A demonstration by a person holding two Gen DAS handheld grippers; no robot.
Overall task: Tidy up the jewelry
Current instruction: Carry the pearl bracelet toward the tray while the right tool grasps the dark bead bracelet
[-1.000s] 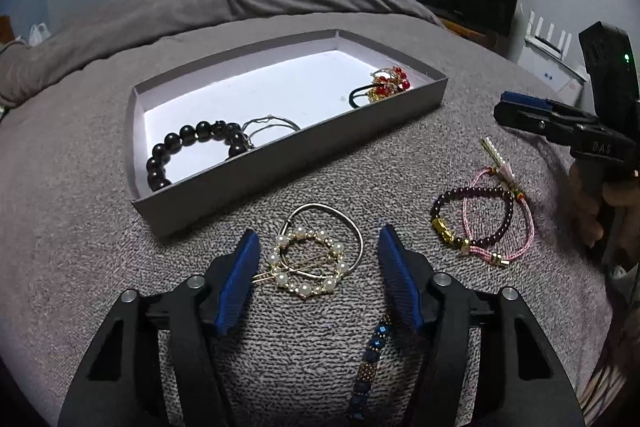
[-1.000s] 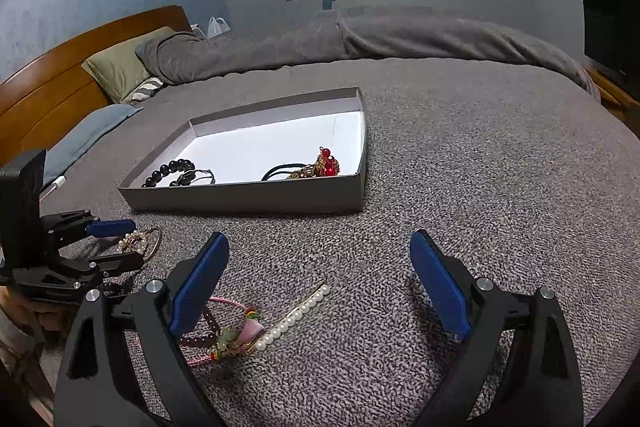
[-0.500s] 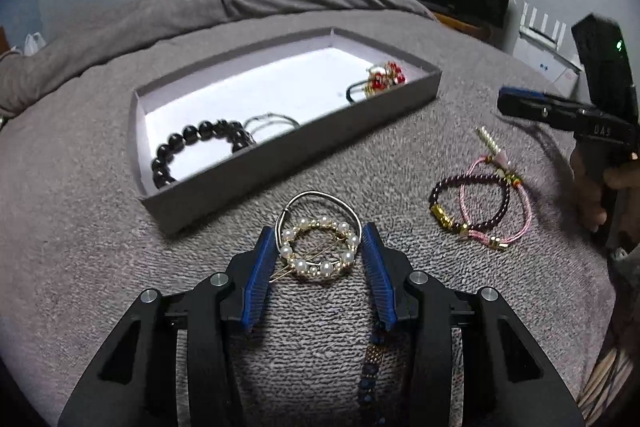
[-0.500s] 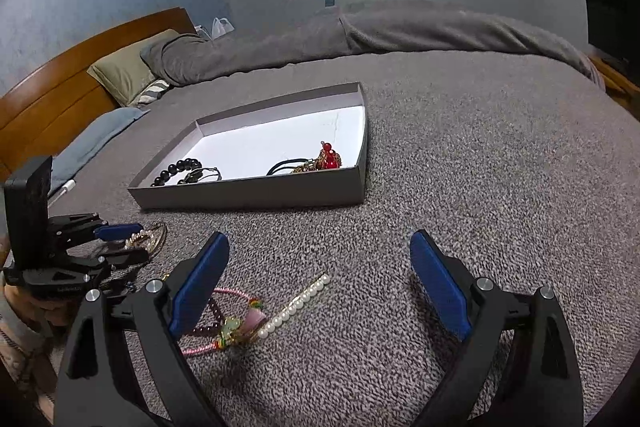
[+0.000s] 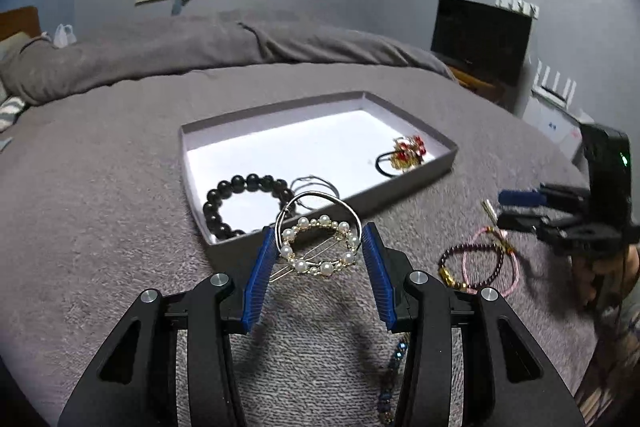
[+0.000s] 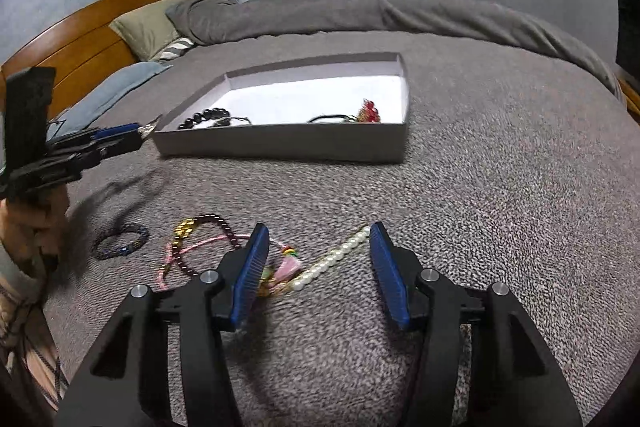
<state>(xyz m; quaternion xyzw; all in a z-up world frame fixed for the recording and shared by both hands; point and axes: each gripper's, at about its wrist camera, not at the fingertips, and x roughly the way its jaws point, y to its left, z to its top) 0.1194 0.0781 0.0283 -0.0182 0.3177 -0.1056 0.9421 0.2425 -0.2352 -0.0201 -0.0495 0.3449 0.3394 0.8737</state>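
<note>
My left gripper (image 5: 319,247) is shut on a round pearl hair clip (image 5: 320,247) with a silver ring, held above the bedspread just short of the grey box's near wall (image 5: 280,227). The box holds a black bead bracelet (image 5: 244,203), a thin silver ring (image 5: 316,183) and a red-and-gold hair tie (image 5: 406,155). My right gripper (image 6: 316,259) is open, low over a string of pearls (image 6: 332,261) and a pink tassel (image 6: 286,269). A pink cord bracelet with a dark bead bracelet (image 6: 200,247) lies to its left; it also shows in the left wrist view (image 5: 478,263).
A dark blue bead bracelet (image 6: 120,241) lies on the bedspread at the left, also under my left gripper (image 5: 394,371). The left gripper shows in the right wrist view (image 6: 120,137). A folded duvet (image 5: 200,43), pillows (image 6: 148,27) and headboard lie beyond. A TV (image 5: 480,39) stands at right.
My left gripper has shut on the pearl hair clip and lifted it off the bedspread toward the box. My right gripper has dropped and moved left over the pearl string, its jaws narrower.
</note>
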